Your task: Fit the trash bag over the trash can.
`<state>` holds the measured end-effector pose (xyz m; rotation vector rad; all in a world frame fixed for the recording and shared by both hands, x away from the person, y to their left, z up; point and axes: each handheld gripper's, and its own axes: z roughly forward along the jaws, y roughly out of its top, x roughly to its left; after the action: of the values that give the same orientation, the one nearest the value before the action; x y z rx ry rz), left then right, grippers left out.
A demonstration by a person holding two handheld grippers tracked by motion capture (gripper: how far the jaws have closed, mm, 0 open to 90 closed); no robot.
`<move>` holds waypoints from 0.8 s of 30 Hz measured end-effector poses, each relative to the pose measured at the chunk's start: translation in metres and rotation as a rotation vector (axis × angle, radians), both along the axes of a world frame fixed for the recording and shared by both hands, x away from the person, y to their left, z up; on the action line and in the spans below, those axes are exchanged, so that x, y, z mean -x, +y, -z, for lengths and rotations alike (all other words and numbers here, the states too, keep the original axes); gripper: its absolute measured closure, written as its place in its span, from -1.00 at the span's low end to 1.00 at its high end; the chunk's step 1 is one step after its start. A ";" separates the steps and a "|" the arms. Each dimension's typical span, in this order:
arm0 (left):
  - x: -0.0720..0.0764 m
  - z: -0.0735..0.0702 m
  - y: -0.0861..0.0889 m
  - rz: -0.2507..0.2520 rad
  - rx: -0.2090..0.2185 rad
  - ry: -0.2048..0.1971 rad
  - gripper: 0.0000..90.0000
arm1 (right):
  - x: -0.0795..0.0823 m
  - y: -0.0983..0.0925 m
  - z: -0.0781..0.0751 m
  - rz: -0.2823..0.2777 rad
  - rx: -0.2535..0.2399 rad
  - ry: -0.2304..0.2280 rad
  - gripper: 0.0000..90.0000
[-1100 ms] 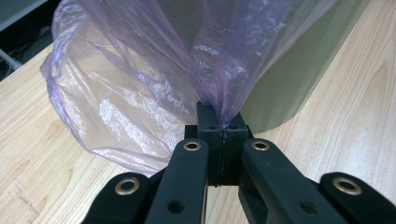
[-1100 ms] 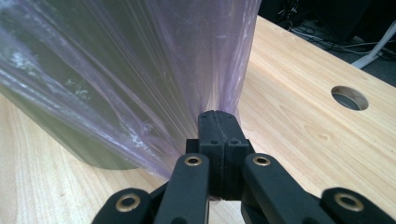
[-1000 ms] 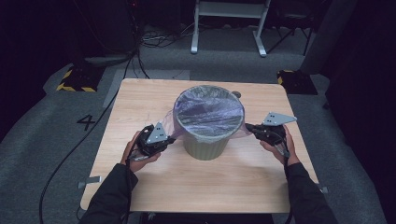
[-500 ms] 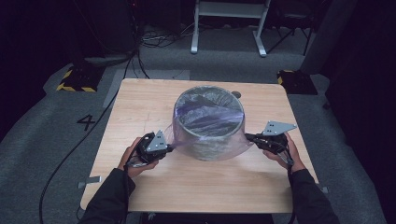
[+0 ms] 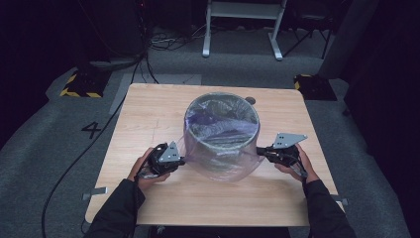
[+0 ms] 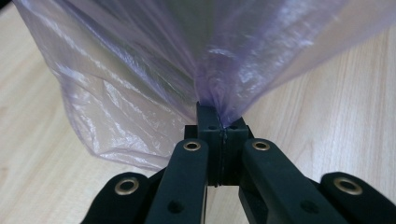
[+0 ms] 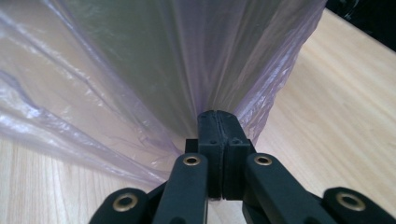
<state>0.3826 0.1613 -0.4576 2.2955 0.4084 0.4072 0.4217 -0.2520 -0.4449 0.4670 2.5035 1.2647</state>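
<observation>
I have the thin purple bag [image 5: 218, 166] pinched at both sides: my left claw [image 5: 179, 159] is clamped on one edge, my right claw [image 5: 261, 152] on the other, no gap between the jaws. The bag is stretched over the bin [image 5: 222, 130] in the middle of the table [image 5: 148, 114], its skirt drawn down most of the wall. I judge the lining nearly done; the hem needs settling and letting go. The wooden top is otherwise bare, with grey carpet and cables around it.
</observation>
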 end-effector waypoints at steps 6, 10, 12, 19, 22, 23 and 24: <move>-0.013 0.012 0.003 -0.070 -0.042 0.043 0.98 | -0.002 0.002 0.004 0.031 0.036 0.005 0.95; -0.018 0.017 0.002 -0.109 -0.073 0.046 0.95 | -0.012 0.002 0.013 0.114 0.086 0.039 0.91; -0.021 0.020 0.001 -0.130 -0.070 0.048 0.91 | -0.016 0.002 0.016 0.151 0.083 0.048 0.87; -0.029 0.028 -0.001 -0.182 -0.059 0.072 0.93 | -0.027 0.011 0.024 0.241 0.082 0.075 0.87; -0.031 0.030 -0.001 -0.216 -0.037 0.085 0.85 | -0.029 0.013 0.025 0.266 0.068 0.082 0.84; -0.031 0.030 0.000 -0.223 -0.033 0.087 0.80 | -0.030 0.014 0.026 0.272 0.067 0.082 0.84; -0.032 0.030 0.000 -0.240 -0.022 0.082 0.71 | -0.030 0.014 0.026 0.275 0.066 0.082 0.82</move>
<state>0.4144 0.1617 -0.4881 2.2973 0.7282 0.4375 0.4519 -0.2384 -0.4713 0.8301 2.4329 1.0744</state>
